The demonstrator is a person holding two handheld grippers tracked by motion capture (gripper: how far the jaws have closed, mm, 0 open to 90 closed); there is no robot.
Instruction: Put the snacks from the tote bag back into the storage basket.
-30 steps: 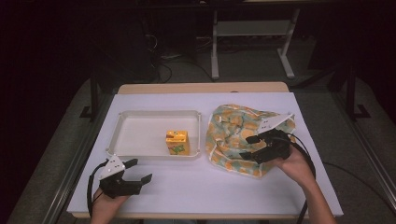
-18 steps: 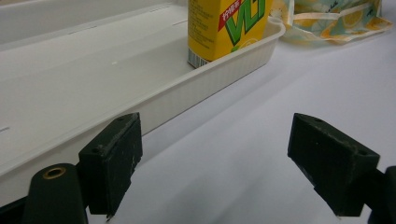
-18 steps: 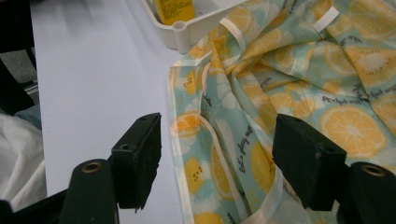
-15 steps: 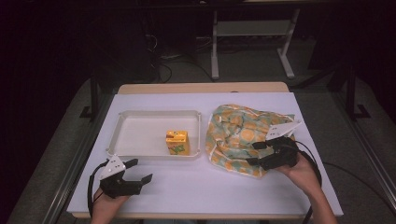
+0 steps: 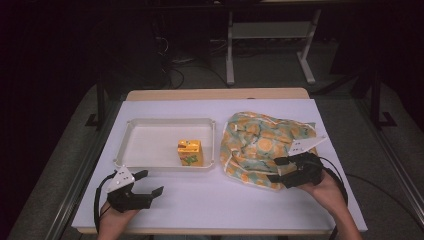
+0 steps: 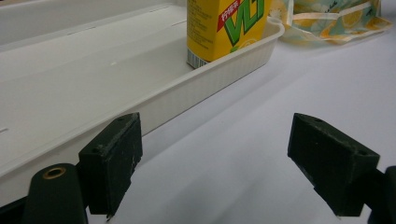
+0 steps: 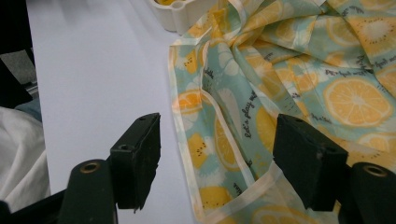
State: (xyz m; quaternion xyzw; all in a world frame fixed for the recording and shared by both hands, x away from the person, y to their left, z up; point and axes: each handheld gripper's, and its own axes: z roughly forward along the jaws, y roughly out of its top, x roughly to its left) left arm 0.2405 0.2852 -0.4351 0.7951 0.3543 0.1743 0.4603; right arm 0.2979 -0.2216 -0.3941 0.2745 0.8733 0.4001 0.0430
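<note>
White tray (image 5: 150,150) on the white table (image 5: 225,200), taken as landmark. Inside the tray, at its front right corner: an upright yellow carton (image 5: 190,152), green lettering on its face, barcode low on one side in the left gripper view (image 6: 224,28), touching or nearly touching the tray's front wall there.

Just right of the tray: a crumpled cloth (image 5: 262,147), pale teal with orange and lemon slices, trimmed with a cream border, lying flat on the table, its left edge just beside the tray's right rim. In the right gripper view, the cloth (image 7: 289,93) spread with folds, small printed words on it, a tray corner (image 7: 184,16) at the top edge.

In front of the tray's left corner, near the table's front edge: left gripper (image 5: 145,186), held in a hand (image 5: 117,217), jaws spread wide apart and gripping nothing, resting low over bare table. In its own view (image 6: 215,158), jaws pointing toward the tray's front wall (image 6: 177,100), bare table between them.

Right of the tray, at the cloth's front right edge: right gripper (image 5: 276,170), held in a hand (image 5: 327,187), jaws released and wide apart, holding nothing. In its own view (image 7: 217,158), one jaw over bare table, the other over the cloth, the bordered hem lying between them; contact with the cloth unclear.
</note>
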